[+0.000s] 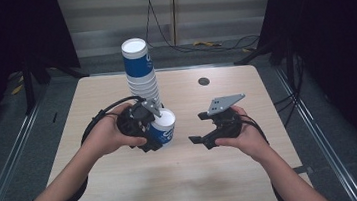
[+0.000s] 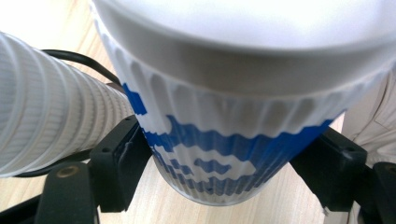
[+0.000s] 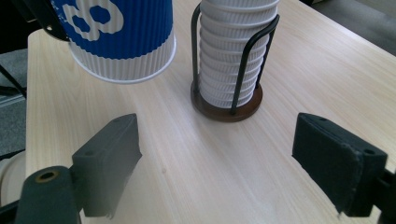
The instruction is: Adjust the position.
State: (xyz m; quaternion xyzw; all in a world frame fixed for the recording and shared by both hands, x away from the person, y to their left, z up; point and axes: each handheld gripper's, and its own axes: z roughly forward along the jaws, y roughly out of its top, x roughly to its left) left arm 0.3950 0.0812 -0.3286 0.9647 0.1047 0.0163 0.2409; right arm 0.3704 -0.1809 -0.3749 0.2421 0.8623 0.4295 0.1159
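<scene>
Wooden counter [image 1: 125, 186] carries a cup stack [image 1: 142, 79] at 12 o'clock. Left tool [image 1: 151, 133] clamps one cup [image 1: 165, 127], lifted clear; right tool [image 1: 200, 128] waits open.

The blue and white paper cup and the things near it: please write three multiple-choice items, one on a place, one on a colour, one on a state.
1. Where is the stack of cups?
A. in a wire holder on a round brown base
B. lying flat on the table
C. on the floor

2. Which colours does the cup in the left hand-held gripper have?
A. red and white
B. blue and white
C. plain black

3. How are the jaws of the right hand-held gripper?
A. shut on a cup
B. shut on the holder
C. open and holding nothing

Answers: 1 A, the right gripper view shows black wires and the base. 2 B, a blue band on white ribs. 3 C, bare table lies between them.
</scene>
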